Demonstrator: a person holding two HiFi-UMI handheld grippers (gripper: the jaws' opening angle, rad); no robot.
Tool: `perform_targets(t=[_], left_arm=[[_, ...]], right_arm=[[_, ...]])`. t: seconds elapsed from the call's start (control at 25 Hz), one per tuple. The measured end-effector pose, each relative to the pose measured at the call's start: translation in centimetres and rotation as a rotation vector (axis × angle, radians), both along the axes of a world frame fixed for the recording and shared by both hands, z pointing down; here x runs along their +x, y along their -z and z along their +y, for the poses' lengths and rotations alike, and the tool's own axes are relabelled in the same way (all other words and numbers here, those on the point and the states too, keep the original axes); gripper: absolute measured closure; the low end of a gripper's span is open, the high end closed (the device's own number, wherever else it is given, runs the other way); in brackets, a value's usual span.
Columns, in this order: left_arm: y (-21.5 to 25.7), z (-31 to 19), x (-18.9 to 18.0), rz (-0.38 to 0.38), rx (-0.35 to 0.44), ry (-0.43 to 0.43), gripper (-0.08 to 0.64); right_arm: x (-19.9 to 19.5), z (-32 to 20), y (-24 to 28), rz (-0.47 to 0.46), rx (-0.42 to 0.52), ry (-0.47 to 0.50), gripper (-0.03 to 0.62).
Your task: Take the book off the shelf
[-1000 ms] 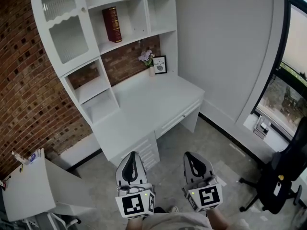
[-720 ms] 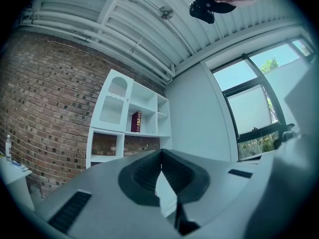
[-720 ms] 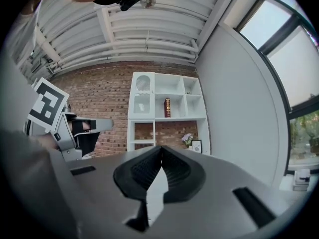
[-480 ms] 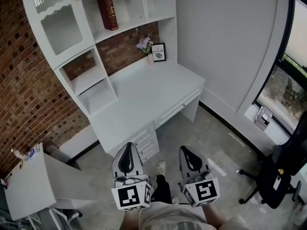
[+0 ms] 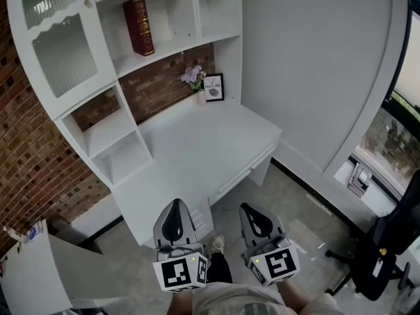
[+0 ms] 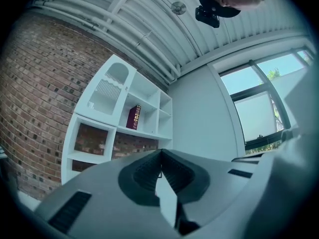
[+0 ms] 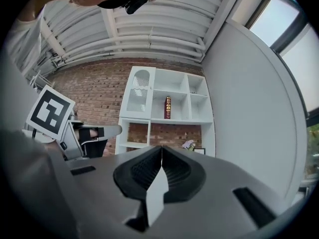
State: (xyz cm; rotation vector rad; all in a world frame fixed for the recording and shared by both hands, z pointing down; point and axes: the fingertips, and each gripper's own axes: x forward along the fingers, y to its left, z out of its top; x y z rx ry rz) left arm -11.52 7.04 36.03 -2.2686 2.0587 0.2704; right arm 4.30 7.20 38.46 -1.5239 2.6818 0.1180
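Since the earlier frame you have stepped closer to the shelf unit (image 5: 226,51), so it fills more of the head view. The low side table that stood out to its left has slid almost out of the corner. Your left tongs (image 5: 175,203) and right tongs (image 5: 248,207) keep their side-by-side pose, low and well short of the shelf unit, tips aimed toward it.

The book (image 5: 138,25), dark red with gilt bands, stands upright in the shelf unit's upper row. It is in the open compartment just right of the glass door (image 5: 49,38), near that compartment's left wall. Both gripper views show it in the same compartment (image 6: 134,117) (image 7: 168,107), untouched.

Left tongs (image 6: 160,156): the jaws are pressed together at the tips, with nothing between them. Right tongs (image 7: 161,151): likewise closed and empty.

The counter (image 5: 197,143) runs out from under the shelf unit. At its back, below the unit's right-hand compartments, stand flowers (image 5: 193,77) and a framed picture (image 5: 213,87), just beside each other. The brick wall (image 5: 33,156) lies behind and left of the shelf unit. An office chair (image 5: 387,241) stands well off to its right. One shoe (image 5: 217,245) shows between the tongs.
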Motion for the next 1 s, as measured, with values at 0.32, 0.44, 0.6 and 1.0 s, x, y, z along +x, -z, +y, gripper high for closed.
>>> perform_targets(t=[0.32,0.44,0.6,1.0], left_arm=[[0.8,-14.7,-4.9,0.042,-0.002,0.018,0.548],[2.6,-19.8,-7.1,0.042,0.019,0.033,0.548],[3.4,-25.5,-8.9,0.043,0.035,0.025,0.548],[4.1,-31.5,-11.6,0.047,0.001,0.053,0.548]], right_arm=[[-5.5,-15.4,1.7,0.028,-0.014,0.039,0.577],[-8.7,-20.4,3.5,0.057,0.010,0.078,0.577],[-10.7,-26.2,4.7,0.056,0.021,0.063,0.577],[-13.2,-33.8,6.4,0.025,0.052,0.068,0.577]])
